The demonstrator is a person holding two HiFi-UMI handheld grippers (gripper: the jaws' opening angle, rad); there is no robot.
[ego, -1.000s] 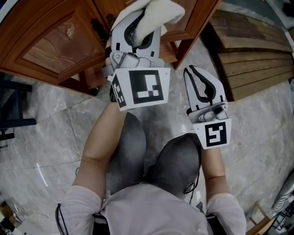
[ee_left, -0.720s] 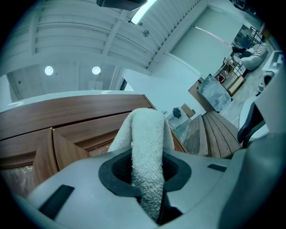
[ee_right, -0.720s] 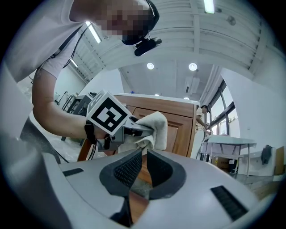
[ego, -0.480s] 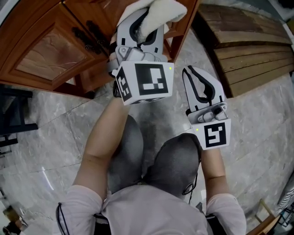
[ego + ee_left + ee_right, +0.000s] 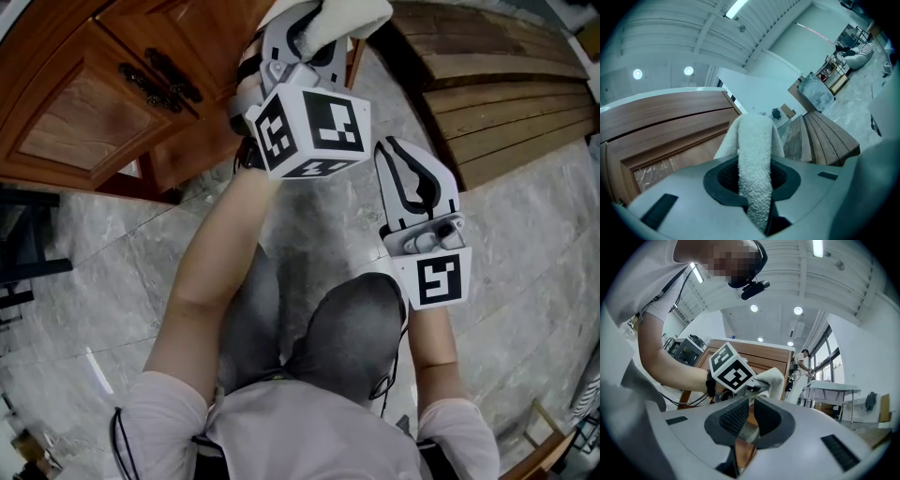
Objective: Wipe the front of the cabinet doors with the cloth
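1. One white, fluffy cloth (image 5: 352, 14), folded thick, sits clamped in the left gripper (image 5: 305, 28) beside the brown wooden cabinet doors (image 5: 75, 112).
2. Nearby, the right gripper (image 5: 396, 155) hangs apart, jaws drawn together on nothing.

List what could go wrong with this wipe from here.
1. The left gripper pinches only a narrow fold of the cloth, so dragging it across the wood may pull it loose.
2. The hard jaws sit close on both sides of the cloth, so a tilted press might scrape the door.
3. The dark handles stand out from the doors and could snag the cloth.
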